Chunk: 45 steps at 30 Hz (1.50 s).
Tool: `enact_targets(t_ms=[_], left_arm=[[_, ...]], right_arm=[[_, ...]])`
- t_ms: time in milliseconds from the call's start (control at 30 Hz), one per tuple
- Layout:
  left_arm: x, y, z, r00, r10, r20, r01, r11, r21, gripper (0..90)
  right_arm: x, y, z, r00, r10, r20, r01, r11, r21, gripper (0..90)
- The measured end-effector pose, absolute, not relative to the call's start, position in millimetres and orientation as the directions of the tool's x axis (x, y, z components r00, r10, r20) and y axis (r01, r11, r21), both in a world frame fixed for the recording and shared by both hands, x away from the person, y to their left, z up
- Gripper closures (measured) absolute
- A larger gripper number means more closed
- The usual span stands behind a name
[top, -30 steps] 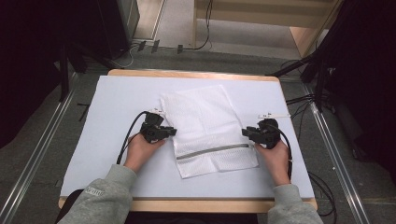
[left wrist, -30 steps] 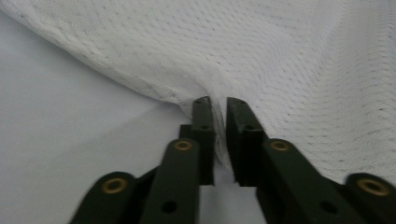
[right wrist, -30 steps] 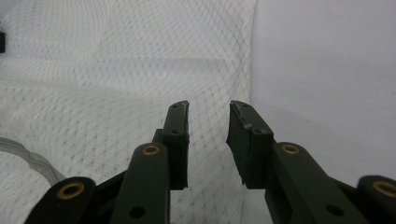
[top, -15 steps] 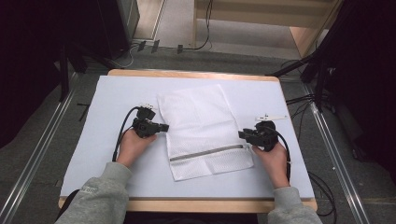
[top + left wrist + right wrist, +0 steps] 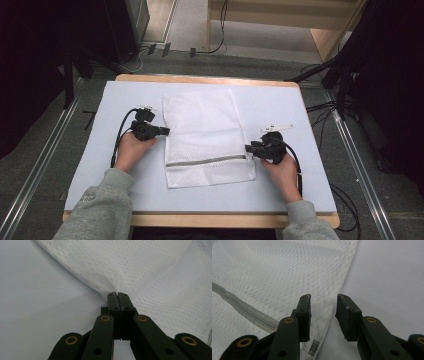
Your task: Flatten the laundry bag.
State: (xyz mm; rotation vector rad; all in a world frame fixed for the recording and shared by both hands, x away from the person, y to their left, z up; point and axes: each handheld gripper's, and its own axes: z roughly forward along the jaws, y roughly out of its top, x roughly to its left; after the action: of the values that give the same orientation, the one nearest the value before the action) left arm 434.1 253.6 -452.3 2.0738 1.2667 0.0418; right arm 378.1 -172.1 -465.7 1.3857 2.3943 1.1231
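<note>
A white mesh laundry bag [image 5: 207, 135] with a grey zipper [image 5: 205, 161] lies flat in the middle of the table. My left gripper [image 5: 166, 131] is at the bag's left edge, shut on a pinch of the mesh [image 5: 115, 293]. My right gripper [image 5: 248, 148] sits at the bag's right edge beside the zipper end, with its jaws open over the bag's border [image 5: 322, 315]. The zipper [image 5: 244, 310] runs off to the left in the right gripper view.
The table is covered with a pale blue-white sheet [image 5: 295, 115] with a wooden rim [image 5: 210, 220] at the front. A small white object [image 5: 278, 127] lies just beyond my right gripper. Cables [image 5: 120, 137] trail from both grippers. Dark stands and floor cables surround the table.
The bag has slid left and turned straighter on the table. My left hand moved left with the bag's edge; my right hand shifted slightly left and nearer.
</note>
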Motion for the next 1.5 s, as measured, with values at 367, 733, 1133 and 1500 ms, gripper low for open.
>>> enact_targets(t_ms=[367,733,1133,1500], left_arm=[[442,262,-453,0.507,0.799,-0.324,0.776,-0.258,0.576,90.0],[443,266,-453,0.505,0.801,-0.321,0.774,-0.257,0.578,90.0],[433,265,-444,0.554,0.773,-0.31,0.747,-0.297,0.595,67.0],[423,265,-433,0.579,0.75,-0.319,0.728,-0.3,0.616,51.4]], right_arm=[[377,-156,-470,-0.577,0.79,0.208,0.693,0.339,0.637,89.7],[364,-146,-469,-0.608,0.763,0.22,0.684,0.362,0.634,88.4],[359,-152,-463,-0.614,0.75,0.247,0.67,0.33,0.665,71.5],[347,-148,-464,-0.653,0.716,0.248,0.636,0.34,0.693,53.9]])
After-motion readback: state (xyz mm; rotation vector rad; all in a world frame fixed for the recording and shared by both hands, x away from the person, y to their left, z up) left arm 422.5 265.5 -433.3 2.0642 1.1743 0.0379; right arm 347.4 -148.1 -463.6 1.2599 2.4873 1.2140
